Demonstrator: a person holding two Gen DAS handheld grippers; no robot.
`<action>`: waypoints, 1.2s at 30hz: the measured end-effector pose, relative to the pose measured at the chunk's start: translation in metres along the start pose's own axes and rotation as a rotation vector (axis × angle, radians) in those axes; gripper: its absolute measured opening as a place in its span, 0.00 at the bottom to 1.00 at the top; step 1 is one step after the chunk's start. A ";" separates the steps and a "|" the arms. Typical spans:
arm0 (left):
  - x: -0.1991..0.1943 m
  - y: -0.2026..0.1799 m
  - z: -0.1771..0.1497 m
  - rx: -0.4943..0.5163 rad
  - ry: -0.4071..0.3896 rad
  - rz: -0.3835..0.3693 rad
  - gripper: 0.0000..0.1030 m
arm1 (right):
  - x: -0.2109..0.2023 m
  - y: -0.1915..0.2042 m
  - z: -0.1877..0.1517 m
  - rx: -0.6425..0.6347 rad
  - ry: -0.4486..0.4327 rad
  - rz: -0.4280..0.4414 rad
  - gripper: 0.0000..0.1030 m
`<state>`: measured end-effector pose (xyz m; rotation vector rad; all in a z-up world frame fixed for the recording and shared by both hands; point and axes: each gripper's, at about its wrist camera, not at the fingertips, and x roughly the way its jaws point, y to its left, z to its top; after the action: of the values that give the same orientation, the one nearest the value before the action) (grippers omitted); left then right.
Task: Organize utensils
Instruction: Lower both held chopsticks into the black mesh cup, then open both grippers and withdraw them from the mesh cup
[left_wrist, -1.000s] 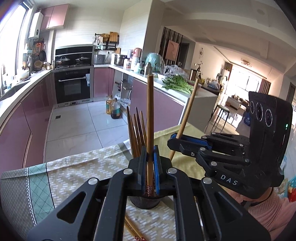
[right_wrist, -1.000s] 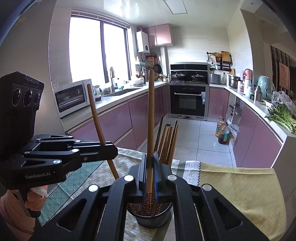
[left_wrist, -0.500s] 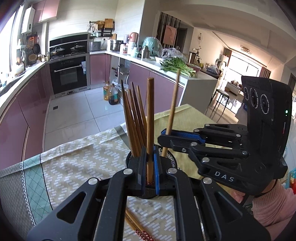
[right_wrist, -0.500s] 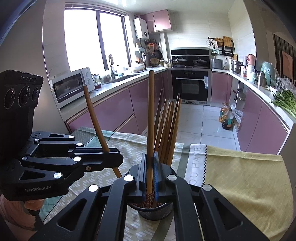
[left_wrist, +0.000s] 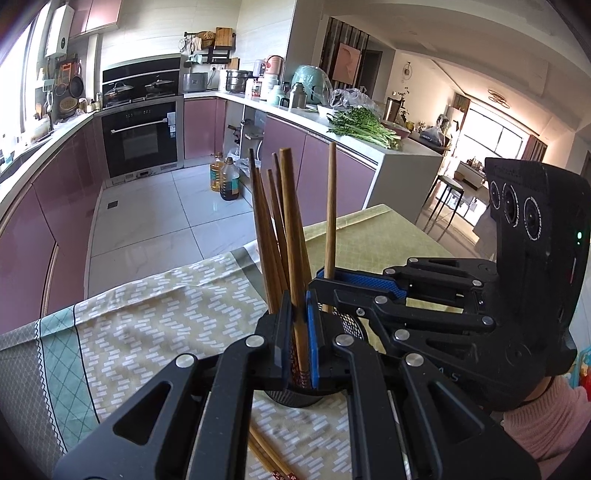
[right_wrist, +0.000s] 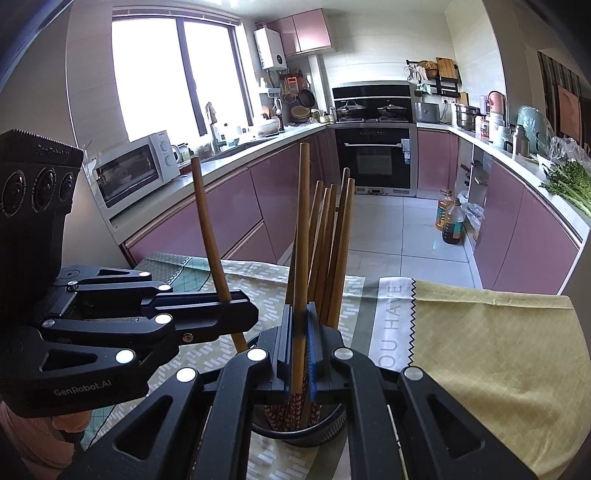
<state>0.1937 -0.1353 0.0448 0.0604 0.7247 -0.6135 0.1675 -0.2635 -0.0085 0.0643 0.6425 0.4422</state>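
Observation:
A black mesh utensil holder (left_wrist: 291, 397) (right_wrist: 299, 430) stands on the tablecloth and holds several wooden chopsticks (left_wrist: 269, 229) (right_wrist: 328, 243). My left gripper (left_wrist: 297, 343) is shut on one upright chopstick (left_wrist: 290, 221), whose lower end is inside the holder. It also shows in the right wrist view (right_wrist: 236, 310), holding that chopstick (right_wrist: 207, 229). My right gripper (right_wrist: 299, 354) is shut on another chopstick (right_wrist: 303, 206), lower end in the holder. It shows in the left wrist view (left_wrist: 325, 280) with its chopstick (left_wrist: 331, 206).
Loose chopsticks (left_wrist: 267, 458) lie on the patterned tablecloth (left_wrist: 155, 332) in front of the holder. A yellow cloth (right_wrist: 491, 347) covers the table's right part. The table edge and kitchen floor (left_wrist: 155, 214) lie beyond.
Both grippers have come down with their chopsticks, and the chopsticks' lower ends have sunk into the holder. The two grippers have also moved closer together.

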 end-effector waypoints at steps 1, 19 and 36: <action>0.002 0.001 0.001 -0.003 0.001 0.000 0.08 | 0.001 0.000 0.000 0.003 0.001 0.002 0.06; 0.027 0.022 -0.023 -0.059 0.044 -0.005 0.16 | 0.001 -0.014 -0.010 0.061 0.006 0.007 0.08; -0.039 0.057 -0.111 -0.145 -0.058 0.090 0.31 | -0.022 0.043 -0.074 -0.060 0.068 0.202 0.39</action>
<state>0.1347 -0.0397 -0.0231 -0.0580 0.7047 -0.4732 0.0917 -0.2398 -0.0469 0.0580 0.6926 0.6607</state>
